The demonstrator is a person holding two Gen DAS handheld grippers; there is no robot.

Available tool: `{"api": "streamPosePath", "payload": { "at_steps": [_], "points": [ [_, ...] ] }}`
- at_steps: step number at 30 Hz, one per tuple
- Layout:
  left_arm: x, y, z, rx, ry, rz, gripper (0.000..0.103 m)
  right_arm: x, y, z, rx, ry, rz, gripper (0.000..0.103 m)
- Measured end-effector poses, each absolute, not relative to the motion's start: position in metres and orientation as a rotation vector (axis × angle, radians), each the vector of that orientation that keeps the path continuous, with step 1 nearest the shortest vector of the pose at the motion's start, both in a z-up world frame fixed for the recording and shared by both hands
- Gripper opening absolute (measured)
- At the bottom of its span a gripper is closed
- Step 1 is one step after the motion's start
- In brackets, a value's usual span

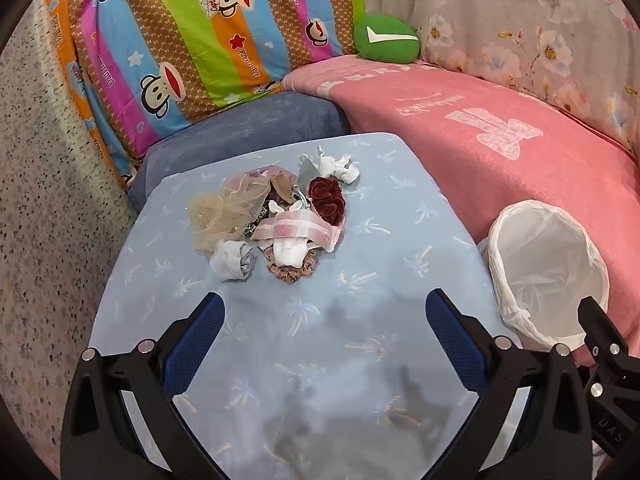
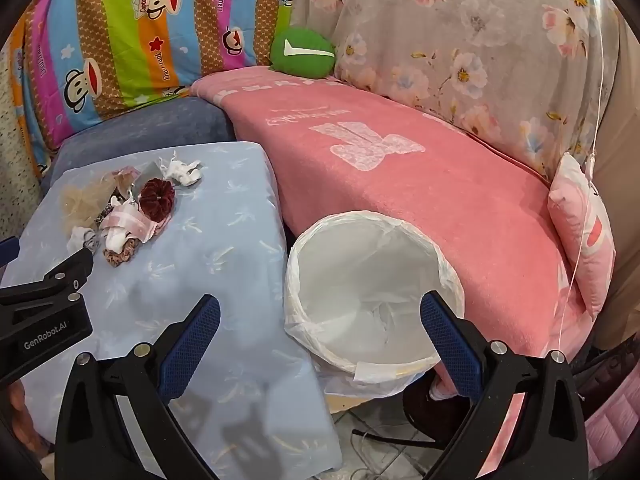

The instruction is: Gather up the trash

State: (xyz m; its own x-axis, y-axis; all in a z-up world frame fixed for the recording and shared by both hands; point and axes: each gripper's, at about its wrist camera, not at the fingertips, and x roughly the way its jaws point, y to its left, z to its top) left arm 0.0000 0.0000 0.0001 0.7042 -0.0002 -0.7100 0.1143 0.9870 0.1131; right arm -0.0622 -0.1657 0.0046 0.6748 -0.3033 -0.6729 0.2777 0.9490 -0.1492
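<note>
Left gripper (image 1: 324,320) and right gripper (image 2: 320,320): jaws spread wide, empty, blue textured pads. Trash pile (image 1: 272,216) lies far on the worktop (image 1: 360,280), pale blue printed cloth: crumpled tissue, beige mesh, dark red velvet piece; overlapping items are hard to separate. Round bin (image 2: 372,300), thin white liner, stands right of the worktop, its base hidden

Setting: a home, most likely a living room or bedroom corner. Evidence: a sofa-like seat covered by a pink blanket (image 2: 420,200), backed with a floral fabric (image 2: 480,60) and a striped cartoon-monkey sheet (image 1: 180,40). A green cushion (image 1: 386,38) sits in the corner; a small pink pillow (image 2: 584,232) lies at the seat's end. A low table wears a pale blue cloth (image 1: 320,320) (palm print). Tiled floor (image 2: 380,440) below.
</note>
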Motion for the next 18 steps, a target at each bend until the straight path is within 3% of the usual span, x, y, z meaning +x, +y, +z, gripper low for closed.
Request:
{"api": "streamPosePath", "payload": {
  "at_steps": [18],
  "points": [
    [-0.002, -0.001, 0.003, 0.149, 0.783, -0.061, 0.096, -0.061, -0.171, 0.007, -0.037, 0.766, -0.323, 0.097]
  ]
}}
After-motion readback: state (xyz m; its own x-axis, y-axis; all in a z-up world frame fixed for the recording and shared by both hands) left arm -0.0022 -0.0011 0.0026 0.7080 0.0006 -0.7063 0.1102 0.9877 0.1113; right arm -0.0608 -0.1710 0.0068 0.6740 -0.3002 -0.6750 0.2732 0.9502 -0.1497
